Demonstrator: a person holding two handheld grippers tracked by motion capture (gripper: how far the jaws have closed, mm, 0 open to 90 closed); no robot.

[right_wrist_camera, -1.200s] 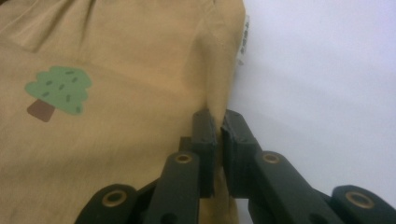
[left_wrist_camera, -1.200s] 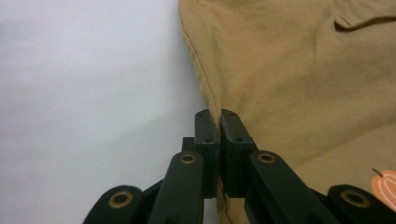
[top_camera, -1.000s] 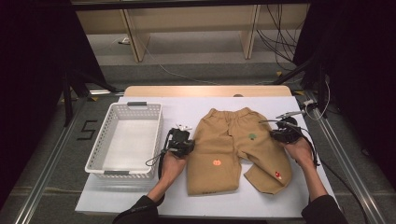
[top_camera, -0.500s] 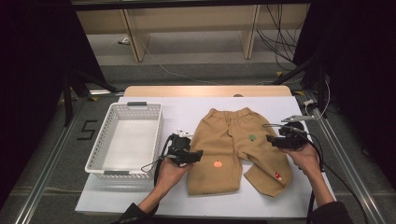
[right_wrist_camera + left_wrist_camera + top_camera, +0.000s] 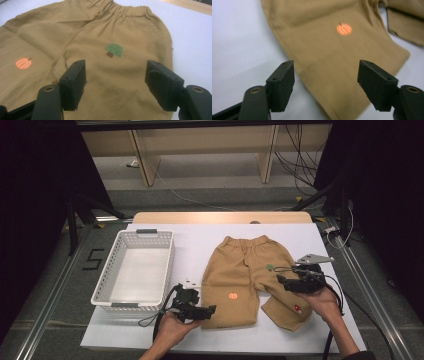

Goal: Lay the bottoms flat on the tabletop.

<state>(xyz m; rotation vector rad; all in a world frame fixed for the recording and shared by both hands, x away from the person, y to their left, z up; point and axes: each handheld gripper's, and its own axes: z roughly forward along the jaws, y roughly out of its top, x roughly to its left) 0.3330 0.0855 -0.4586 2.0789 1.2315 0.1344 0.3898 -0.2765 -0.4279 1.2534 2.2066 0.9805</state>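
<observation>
We note the white table [image 5: 300,340] carrying tan trousers [image 5: 240,270] laid flat just right of the white basket [image 5: 135,267]. The trousers bear an orange pumpkin patch [image 5: 344,29] and a green tree patch [image 5: 114,50]. Our left gripper [image 5: 210,310] sits at the trousers' lower left hem, jaws spread, holding nothing. Our right gripper [image 5: 281,281] hovers over the right leg, jaws likewise apart.
</observation>
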